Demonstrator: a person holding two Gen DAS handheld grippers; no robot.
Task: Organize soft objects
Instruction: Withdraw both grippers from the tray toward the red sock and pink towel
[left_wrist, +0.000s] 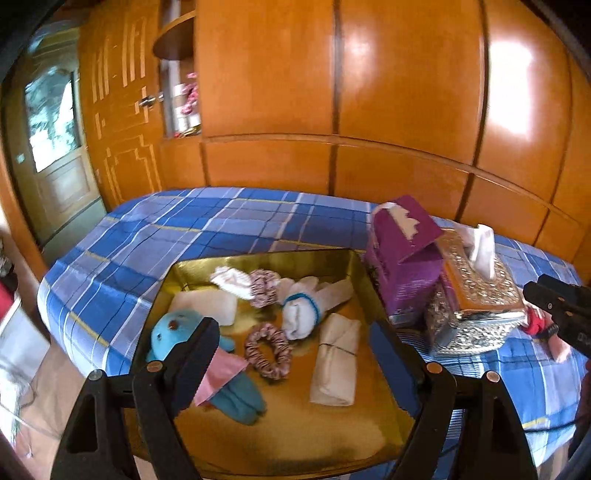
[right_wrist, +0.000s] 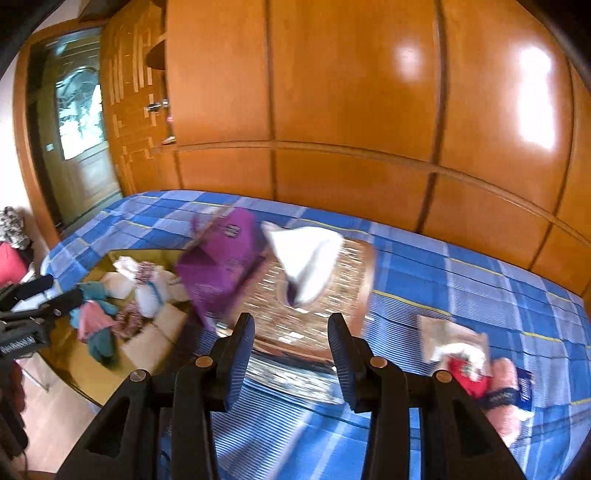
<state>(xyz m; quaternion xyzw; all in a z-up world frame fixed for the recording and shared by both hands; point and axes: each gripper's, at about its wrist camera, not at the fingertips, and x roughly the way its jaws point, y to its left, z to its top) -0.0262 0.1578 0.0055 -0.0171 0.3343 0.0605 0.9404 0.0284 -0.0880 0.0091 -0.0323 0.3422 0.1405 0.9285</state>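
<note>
A gold tray (left_wrist: 332, 435) lies on the bed and holds a blue plush toy (left_wrist: 177, 332) in a pink skirt, two striped scrunchies (left_wrist: 267, 349), rolled white cloths (left_wrist: 299, 314) and a beige cloth bundle (left_wrist: 336, 363). My left gripper (left_wrist: 295, 354) is open above the tray, its left finger over the plush toy. My right gripper (right_wrist: 291, 350) is open and empty above an ornate tissue box (right_wrist: 314, 295). A red and pink soft item (right_wrist: 476, 376) lies on the bed to its right. The tray also shows in the right wrist view (right_wrist: 85, 369).
A purple carton (left_wrist: 402, 254) stands beside the tissue box (left_wrist: 476, 299) on the blue plaid bedspread (left_wrist: 184, 229). Wooden wardrobes (left_wrist: 369, 92) back the bed. A door (left_wrist: 55, 122) is at the far left.
</note>
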